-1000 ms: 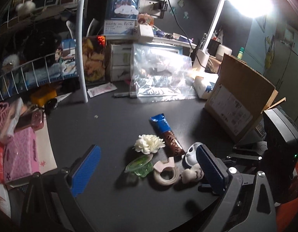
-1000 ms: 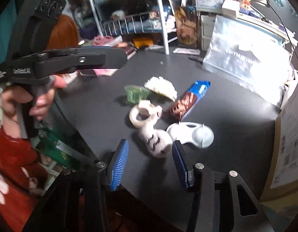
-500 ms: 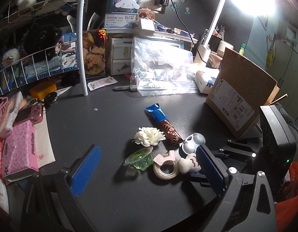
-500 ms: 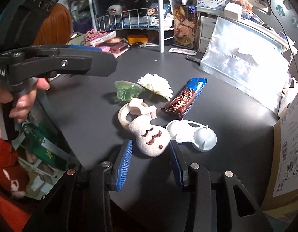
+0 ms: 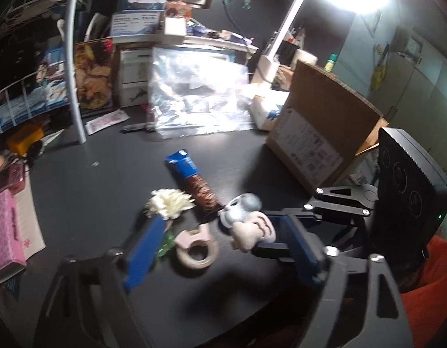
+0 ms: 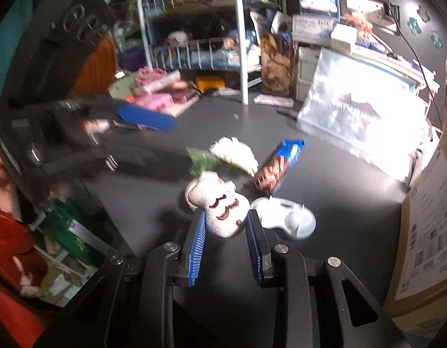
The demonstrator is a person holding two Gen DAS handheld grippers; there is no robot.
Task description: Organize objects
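Left wrist view: a dark desk (image 5: 87, 191) is seen, with a pink box (image 5: 3, 232) at its left edge and a wire rack (image 5: 29, 92) behind. Toward the near edge a small cluster is laid out, probably gathered for sorting: a white flower (image 5: 169, 203), a green jelly cup (image 5: 165, 242) partly hidden by a blue pad, a tape ring (image 5: 196, 249), a chocolate bar (image 5: 194, 182) and a grey-white plastic piece (image 5: 241, 207). The left gripper (image 5: 216, 250) is hung over the tape ring with its jaws closing, the ring lying between them but not yet pressed. A plush toy (image 5: 252, 230) is seen clamped in the right gripper's pads at the right of the cluster; a cardboard box (image 5: 319, 133) stands at the desk's right edge, likely the container meant for the items.

From the right wrist view, what the other view hides is shown: the right gripper (image 6: 226, 229) with its jaws closing on the plush toy (image 6: 223, 211), both pads against its sides, the stitched brown markings facing the camera. A clear plastic bag (image 6: 362, 116), leaning at the back, is seen with its lettering
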